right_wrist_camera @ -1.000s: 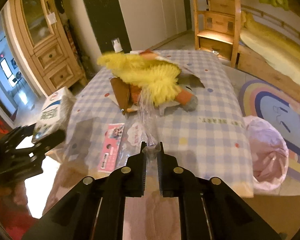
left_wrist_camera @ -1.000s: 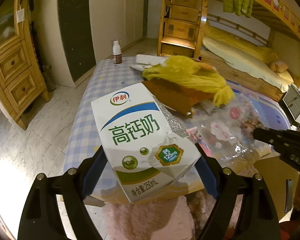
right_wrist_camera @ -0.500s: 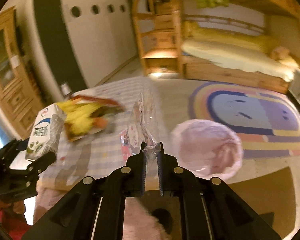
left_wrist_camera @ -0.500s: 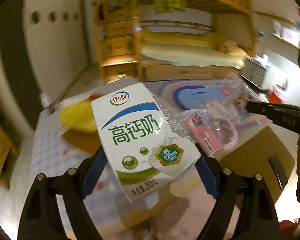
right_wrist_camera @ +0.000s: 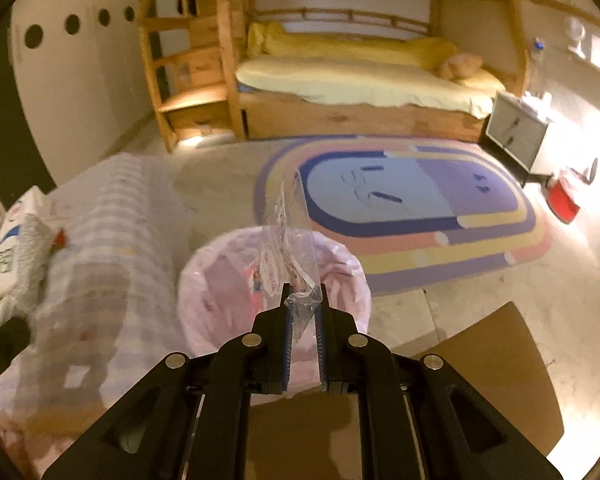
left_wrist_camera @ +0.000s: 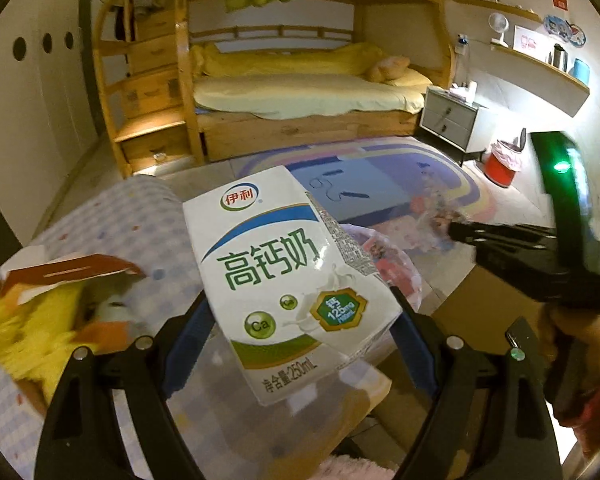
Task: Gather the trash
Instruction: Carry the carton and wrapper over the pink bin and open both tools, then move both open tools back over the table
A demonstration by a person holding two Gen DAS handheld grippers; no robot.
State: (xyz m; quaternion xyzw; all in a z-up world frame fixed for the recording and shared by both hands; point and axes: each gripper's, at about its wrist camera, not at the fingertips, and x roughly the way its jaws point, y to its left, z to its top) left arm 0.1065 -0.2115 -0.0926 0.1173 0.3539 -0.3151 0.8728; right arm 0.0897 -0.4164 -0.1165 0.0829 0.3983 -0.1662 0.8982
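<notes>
**Carton and wrapper carried toward the pink-lined bin**

In the left wrist view, at far left, a yellow fluffy toy lies blurred on the checked tablecloth, with a torn brown piece of card beside it. In the middle, the left gripper has its jaws spread wide and clamped on the two sides of a white milk carton, which stands tilted between the blue pads, its green lettering facing the camera. Just right of the carton, a clear plastic wrapper hangs from the tip of the right gripper, which reaches in from the right edge, held by a hand. Far behind them are a wooden bunk bed, a rainbow rug and, at far right, a small red bin.

In the right wrist view, the carton shows at the left edge above the blurred tablecloth. In the middle, the right gripper has its jaws parting, nearly together; the crumpled near end of the wrapper sits between the blue pads, and I cannot tell whether they still press on it. The wrapper stands up over a bin lined with a pink bag, which sits on the floor just beyond the fingers. A flat brown cardboard sheet lies near right, the rug farther off.
</notes>
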